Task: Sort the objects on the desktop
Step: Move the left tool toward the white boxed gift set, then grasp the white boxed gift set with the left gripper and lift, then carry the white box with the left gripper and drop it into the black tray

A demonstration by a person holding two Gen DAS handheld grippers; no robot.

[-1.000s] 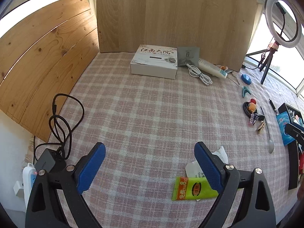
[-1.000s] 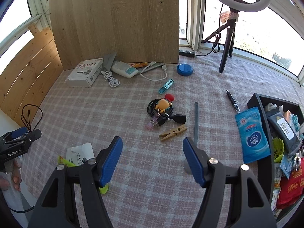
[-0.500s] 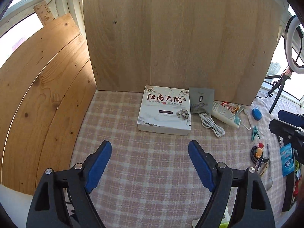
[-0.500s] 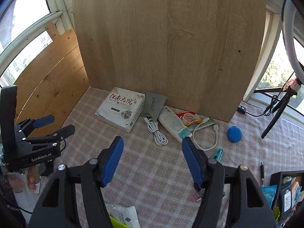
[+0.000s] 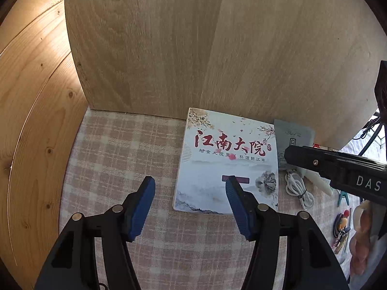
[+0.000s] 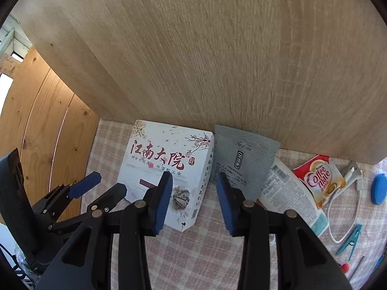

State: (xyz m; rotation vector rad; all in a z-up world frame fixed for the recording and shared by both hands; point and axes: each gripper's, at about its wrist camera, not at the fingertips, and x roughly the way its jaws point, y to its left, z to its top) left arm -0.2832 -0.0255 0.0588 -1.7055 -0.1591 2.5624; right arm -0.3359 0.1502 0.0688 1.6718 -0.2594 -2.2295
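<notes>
A white box [image 5: 227, 162] with red Chinese lettering lies flat on the plaid cloth against the upright wooden board. My left gripper [image 5: 189, 181] hangs over the box's left edge, jaws closing, and its blue pads are not pressing on the box. In the right wrist view the same box [image 6: 157, 159] has its right side between the fingers of my right gripper [image 6: 193, 178]. That gripper's jaws are also closing and stand clear of the box's sides. The left gripper [image 6: 104, 186] shows at the box's left. The right gripper's black body [image 5: 333, 166] crosses the right of the left wrist view.
Right of the box lie a grey sachet [image 6: 244, 159], a white tube [image 6: 290, 193], a Coffee mate sachet [image 6: 319, 176], a white cable [image 5: 300, 188], a blue disc [image 6: 378, 188] and a blue clothespin [image 6: 350, 239]. The wooden board [image 5: 217, 48] closes the back; slanted planks [image 5: 36, 96] close the left.
Both grippers have travelled from the front of the table to the white box at the back board and tipped downward. Both pairs of jaws have narrowed.
</notes>
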